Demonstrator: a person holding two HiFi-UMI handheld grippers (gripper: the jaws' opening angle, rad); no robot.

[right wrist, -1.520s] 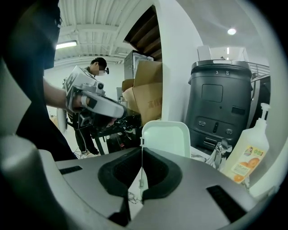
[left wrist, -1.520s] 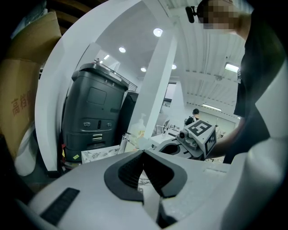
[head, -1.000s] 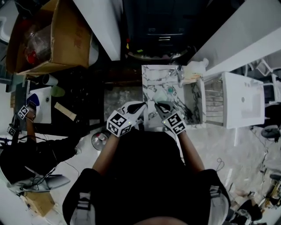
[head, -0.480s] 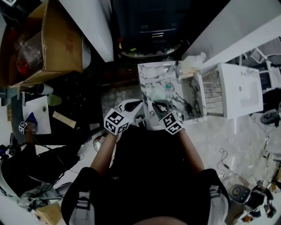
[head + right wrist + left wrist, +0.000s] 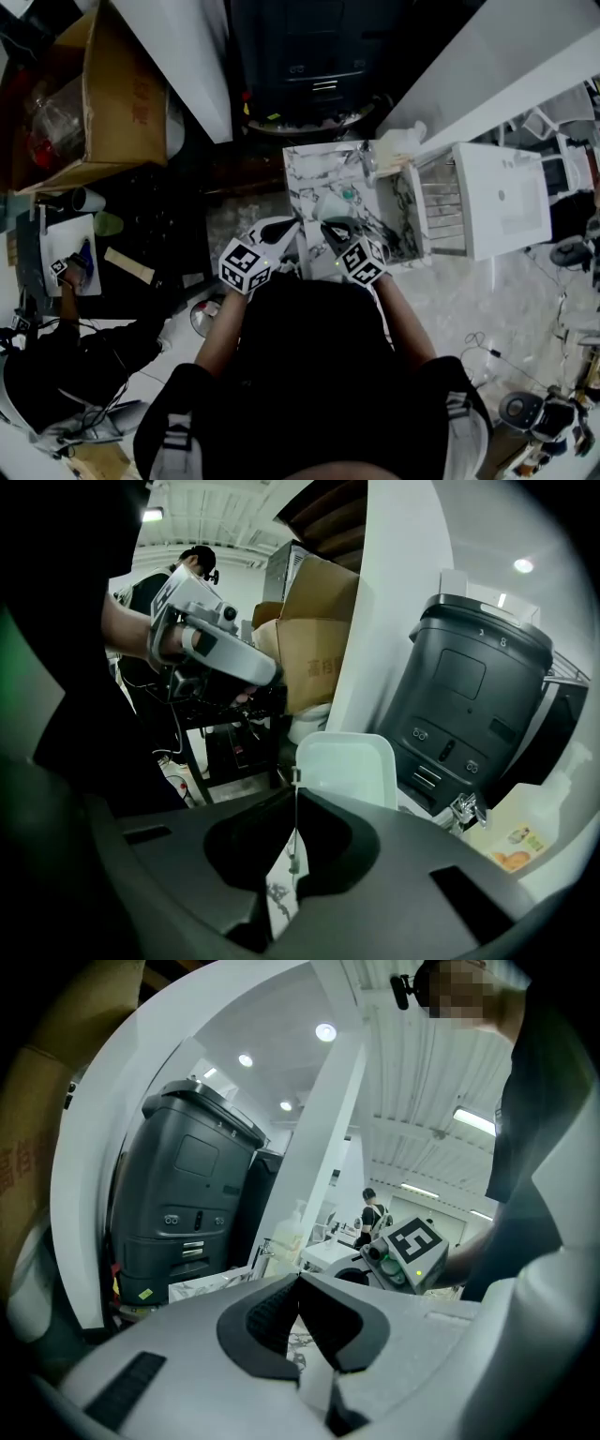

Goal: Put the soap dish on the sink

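Item: soap dish [image 5: 349, 766], pale, rectangular with rounded corners, one off. Holder: my right gripper [image 5: 294, 803], jaws clamped tight on the dish's near rim, so the dish stands up on edge beyond the tips. Location: over the near part of the marble sink [image 5: 305, 178], short of the tap [image 5: 466, 808] and the soap bottle [image 5: 525, 834] at the back. Whether its lower edge touches the marble I cannot tell. Second tool: my left gripper [image 5: 300, 1281], jaws closed on each other with nothing between them, parked just beside the right at the sink's front edge and taking no part. Change over the last second: slight. Both grippers have kept their stations at the front of the sink, the grip on the rim has not slackened, and the dish has stayed over the same patch of marble. The only shift I note is the head view sliding a little, so the sink sits further left in it. Reading: the carrying looks done, the placing is not. By my judgement what is left is to tip the dish flat, lower it to the marble and let go. Held by a thin rim, it could swing or slip during the tipping.
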